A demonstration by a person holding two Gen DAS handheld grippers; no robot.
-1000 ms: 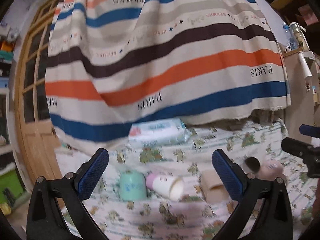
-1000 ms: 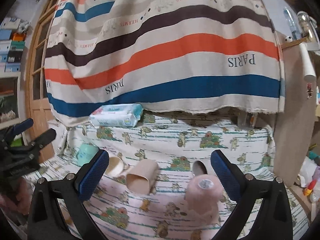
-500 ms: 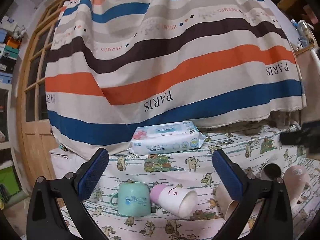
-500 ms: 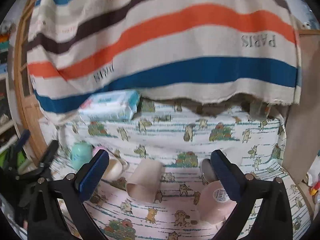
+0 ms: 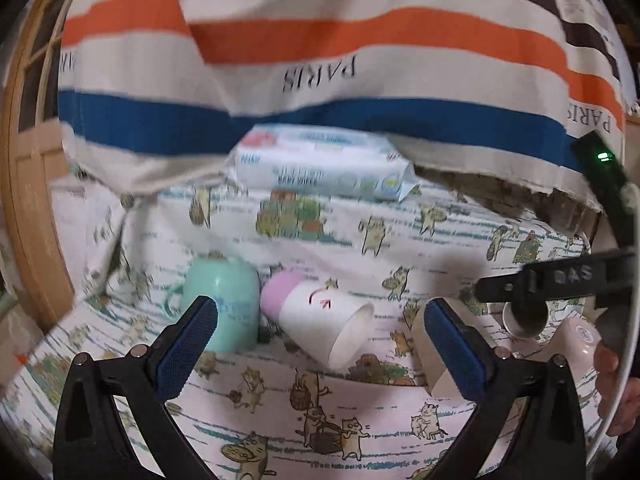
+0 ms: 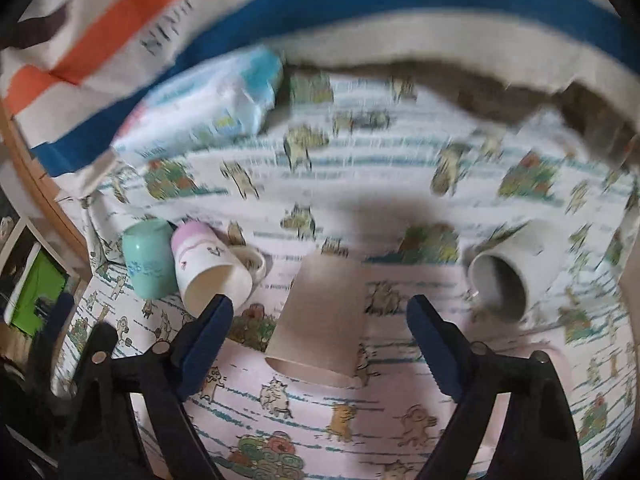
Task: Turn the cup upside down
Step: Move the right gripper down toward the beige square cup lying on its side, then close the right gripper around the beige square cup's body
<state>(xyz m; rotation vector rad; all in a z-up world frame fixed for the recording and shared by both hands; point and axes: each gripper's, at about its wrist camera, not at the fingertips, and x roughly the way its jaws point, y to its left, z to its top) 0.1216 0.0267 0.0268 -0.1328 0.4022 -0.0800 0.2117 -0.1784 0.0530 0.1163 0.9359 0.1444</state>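
A tan paper cup (image 6: 320, 316) lies on its side on the cartoon-print cloth, mouth toward me. My right gripper (image 6: 320, 340) is open, its fingers on either side of that cup, a little above it. A white cup with a purple base (image 5: 320, 316) lies on its side next to an upside-down mint mug (image 5: 224, 304). My left gripper (image 5: 320, 344) is open and empty, just in front of the white cup. The tan cup also shows behind the left gripper's right finger (image 5: 424, 344).
A grey mug (image 6: 512, 272) lies on its side at the right. A pink mug (image 5: 572, 340) stands upside down at the far right. A pack of baby wipes (image 5: 320, 164) lies at the back under the striped blanket (image 5: 320, 40). A wooden door frame (image 5: 28, 200) is at the left.
Both grippers have moved forward and down toward the cups. The right gripper now straddles the tan cup; the left one has closed in on the white cup. Both stay open.
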